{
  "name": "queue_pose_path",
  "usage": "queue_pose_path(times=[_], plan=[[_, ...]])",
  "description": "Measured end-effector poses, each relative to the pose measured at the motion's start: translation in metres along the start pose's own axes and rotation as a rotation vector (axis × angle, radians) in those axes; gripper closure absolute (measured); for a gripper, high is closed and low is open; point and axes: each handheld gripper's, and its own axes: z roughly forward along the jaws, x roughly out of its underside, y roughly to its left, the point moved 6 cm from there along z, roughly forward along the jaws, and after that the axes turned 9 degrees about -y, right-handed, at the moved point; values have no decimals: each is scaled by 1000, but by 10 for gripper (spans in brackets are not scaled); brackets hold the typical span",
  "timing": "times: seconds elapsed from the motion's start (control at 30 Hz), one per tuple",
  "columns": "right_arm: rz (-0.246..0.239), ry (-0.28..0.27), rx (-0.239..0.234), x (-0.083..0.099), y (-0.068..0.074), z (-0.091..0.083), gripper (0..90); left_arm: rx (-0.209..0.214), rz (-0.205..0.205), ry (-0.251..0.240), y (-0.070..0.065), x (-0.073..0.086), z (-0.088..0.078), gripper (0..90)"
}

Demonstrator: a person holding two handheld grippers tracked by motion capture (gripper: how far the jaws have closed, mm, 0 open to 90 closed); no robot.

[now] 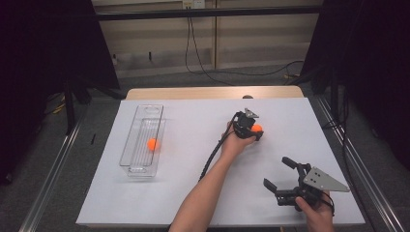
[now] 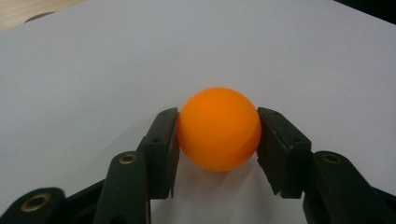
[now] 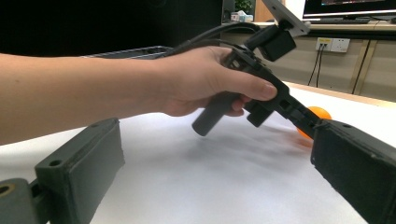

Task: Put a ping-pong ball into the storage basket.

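Left gripper (image 2: 218, 128) is clamped on the small orange plastic ball (image 2: 218, 129) on the white bench (image 2: 93, 70); right gripper (image 1: 281, 173) sits wide apart, holding nothing.

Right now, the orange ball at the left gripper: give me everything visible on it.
The orange ball is small, round, smooth and matte, plastic by the look, with no markings showing. It rests on the white table cover, right of centre. The left gripper is shut on it: one black pad presses each side at about mid-height. The right gripper view shows it partly hidden behind that gripper's jaw. A second ball like it lies in the clear tray to the left.
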Motion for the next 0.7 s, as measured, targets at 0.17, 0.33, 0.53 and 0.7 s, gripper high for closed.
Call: queue_pose_path(times=[0.17,0.33,0.53,0.7], plan=[[-1,1,0,0,1,0,19,18,-5,-8,-3,-1,-13,510],[-4,4,1,0,1,0,20,34,-7,-23,-4,-2,-28,510],[-8,7,-2,1,1,1,20,51,-6,-19,-5,0,-41,511],[-8,5,1,1,0,0,19,68,1,-12,-6,4,-48,511]])
